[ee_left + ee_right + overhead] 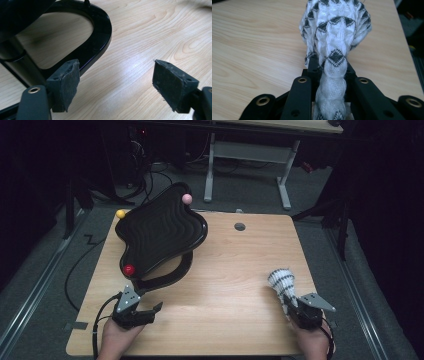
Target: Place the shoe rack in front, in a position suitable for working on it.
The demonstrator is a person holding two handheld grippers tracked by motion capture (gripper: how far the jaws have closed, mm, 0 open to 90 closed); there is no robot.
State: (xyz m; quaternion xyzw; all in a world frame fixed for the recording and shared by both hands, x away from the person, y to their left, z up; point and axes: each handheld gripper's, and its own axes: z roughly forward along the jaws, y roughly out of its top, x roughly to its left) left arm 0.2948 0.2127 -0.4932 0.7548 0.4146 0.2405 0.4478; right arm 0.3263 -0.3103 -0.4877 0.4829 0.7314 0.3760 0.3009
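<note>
Here the white-and-black knitted cloth (334, 37) is being pinched by the right gripper (292, 306), whose 2 jaws are clamping tight on its gathered end while the loose, puffed part is bulging out ahead of them. In the high view the cloth (281, 280) is sitting over the table (225, 285) near its right edge, well apart from the black wavy stand (162, 227), to the right of it. The left gripper (150, 312) is resting just below the stand's curved black base (100, 37), on the person's side, with its jaws standing wide apart and holding nothing; one pad is lying just beside the base. On the stand's corners 3 small balls are showing: a yellow ball (120, 213), a pink ball (187, 198) and a red ball (129, 269).
</note>
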